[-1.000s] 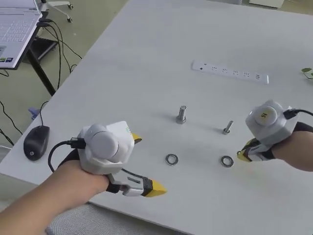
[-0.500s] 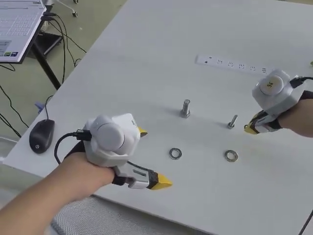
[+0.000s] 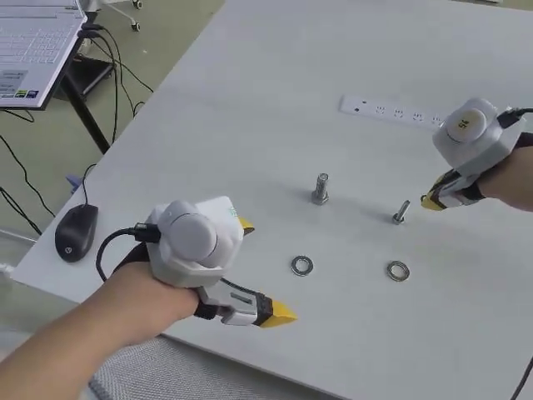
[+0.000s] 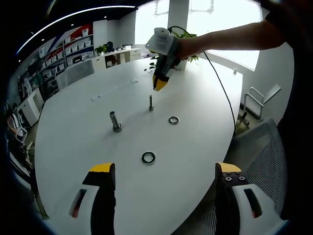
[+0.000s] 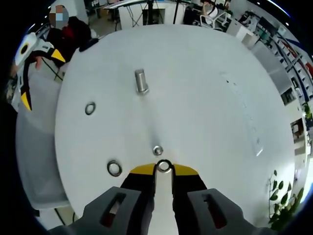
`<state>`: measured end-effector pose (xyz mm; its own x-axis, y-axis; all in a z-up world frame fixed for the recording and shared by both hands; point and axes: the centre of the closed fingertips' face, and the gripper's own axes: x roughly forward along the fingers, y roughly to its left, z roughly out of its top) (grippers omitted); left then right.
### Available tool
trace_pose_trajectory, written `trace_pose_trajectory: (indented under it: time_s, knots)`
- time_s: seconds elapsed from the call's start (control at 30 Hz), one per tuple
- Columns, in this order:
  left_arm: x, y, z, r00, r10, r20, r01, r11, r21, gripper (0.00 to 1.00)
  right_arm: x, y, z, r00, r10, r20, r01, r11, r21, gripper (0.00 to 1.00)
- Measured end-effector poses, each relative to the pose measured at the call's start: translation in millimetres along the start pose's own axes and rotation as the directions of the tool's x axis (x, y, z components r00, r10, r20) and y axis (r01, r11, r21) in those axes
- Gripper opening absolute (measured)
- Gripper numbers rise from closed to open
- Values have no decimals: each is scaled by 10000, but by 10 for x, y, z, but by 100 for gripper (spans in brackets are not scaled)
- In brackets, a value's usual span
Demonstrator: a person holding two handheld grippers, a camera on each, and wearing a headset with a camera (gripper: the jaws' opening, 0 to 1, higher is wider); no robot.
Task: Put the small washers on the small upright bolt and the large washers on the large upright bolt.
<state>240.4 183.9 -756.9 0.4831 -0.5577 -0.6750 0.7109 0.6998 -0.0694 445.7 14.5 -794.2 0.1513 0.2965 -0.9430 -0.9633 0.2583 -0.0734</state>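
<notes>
**Near edge of the tabletop [image 3: 250, 100]:** the left gripper [image 3: 261, 269] is held over the near left part, its jaws spread wide with nothing between them, as the left gripper view also shows; ahead of it two loose washers lie flat and well apart, the left washer [image 3: 301, 266] and the right washer [image 3: 397, 270]

**Middle:** both bolts stand upright beyond the washers; the large bolt [image 3: 321, 189] is toward the centre of the tabletop; the small bolt [image 3: 400, 212] is to its right, nearer the right edge

**Right side:** the right gripper [image 3: 433, 202] hangs just beside the top of the small bolt, its jaws clenched on a gripped washer [image 5: 164, 166]; in the right gripper view this washer sits between the yellow tips, close to the bolt's top and not yet over it

**Far side and left corner:** a power strip [image 3: 387, 111] lies flat toward the far edge; a mouse [image 3: 75, 232] rests at the near left corner
</notes>
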Motion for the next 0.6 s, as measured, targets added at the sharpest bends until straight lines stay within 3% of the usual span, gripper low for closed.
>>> trace_pose_trajectory:
  time_s: [0.3,0.6]
  knots:
    - [-5,-2,-43,9999,-77,-126,76,10000,-12,81,105,70,79,9999,164,-39,-165,9991,-390,12]
    - [-1,-2,-55,9997,-161,-180,160,9999,-28,80,161,52,96,9997,238,-70,-240,9992,-322,12]
